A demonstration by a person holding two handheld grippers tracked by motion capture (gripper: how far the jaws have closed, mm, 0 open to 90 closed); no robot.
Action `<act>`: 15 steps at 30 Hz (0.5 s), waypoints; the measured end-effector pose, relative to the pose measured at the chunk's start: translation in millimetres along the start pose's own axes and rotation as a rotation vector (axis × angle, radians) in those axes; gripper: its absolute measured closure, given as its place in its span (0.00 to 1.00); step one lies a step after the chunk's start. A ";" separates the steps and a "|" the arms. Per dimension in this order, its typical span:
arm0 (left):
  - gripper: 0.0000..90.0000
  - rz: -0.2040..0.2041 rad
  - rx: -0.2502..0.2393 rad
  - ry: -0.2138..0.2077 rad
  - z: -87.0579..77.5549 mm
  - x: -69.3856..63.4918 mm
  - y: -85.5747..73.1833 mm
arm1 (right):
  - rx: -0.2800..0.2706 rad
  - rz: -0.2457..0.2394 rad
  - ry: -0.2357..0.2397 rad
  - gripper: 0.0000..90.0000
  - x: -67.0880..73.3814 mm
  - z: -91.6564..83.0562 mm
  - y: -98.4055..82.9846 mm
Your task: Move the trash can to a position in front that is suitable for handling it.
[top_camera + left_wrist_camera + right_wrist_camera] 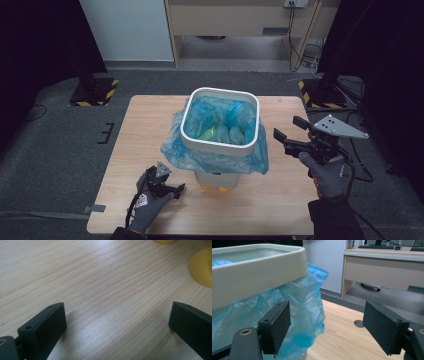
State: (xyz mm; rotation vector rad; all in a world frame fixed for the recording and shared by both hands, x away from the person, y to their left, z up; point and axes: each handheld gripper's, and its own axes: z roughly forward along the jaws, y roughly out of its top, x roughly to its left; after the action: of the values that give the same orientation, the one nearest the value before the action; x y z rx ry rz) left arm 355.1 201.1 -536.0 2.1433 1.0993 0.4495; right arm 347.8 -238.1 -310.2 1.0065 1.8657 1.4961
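White plastic bin (220, 131) sits near the middle of the wooden table (280, 200), slightly toward the far edge, lined with a blue bag (212, 155) whose loose edge is folded out over the rim and hangs down around the sides in a crumpled skirt. Something greenish-yellow lies inside the bag at the bottom (can't tell what it is). Yellow items (216, 188) peek out at the bin's foot on the near side; in the left gripper view they show as two rounded yellow shapes at the top right corner. Right gripper (290, 131) is up off the table just right of the bin, level with its rim, jaws spread wide with nothing between them; in the right gripper view the bag hangs close behind the left-hand jaw, no contact visible. Left gripper (172, 191) is low over the table at the near left of the bin, jaws wide apart, bare wood between them, nothing held. Grey gloved hands hold both tools. Beyond the table: grey carpet, a desk, cables.
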 end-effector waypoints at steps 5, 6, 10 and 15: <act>0.00 0.001 0.001 0.000 0.2 -0.1 0.1 | -0.008 -0.004 -0.008 0.25 2.3 2.3 7.6; 0.00 0.001 0.001 0.000 0.2 -0.2 0.1 | -0.008 -0.003 -0.008 0.25 2.9 2.7 8.9; 0.00 0.002 0.002 -0.001 0.4 -0.5 0.3 | -0.013 -0.007 -0.017 0.25 4.1 4.2 14.4; 0.00 0.002 0.003 -0.001 0.6 -0.6 0.4 | -0.040 0.006 -0.024 0.25 2.9 3.4 26.8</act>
State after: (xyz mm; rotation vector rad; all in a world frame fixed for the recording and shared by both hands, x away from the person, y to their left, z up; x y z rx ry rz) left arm 355.3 200.2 -536.1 2.1471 1.0982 0.4478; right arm 354.6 -231.0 -284.9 1.0082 1.8104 1.5127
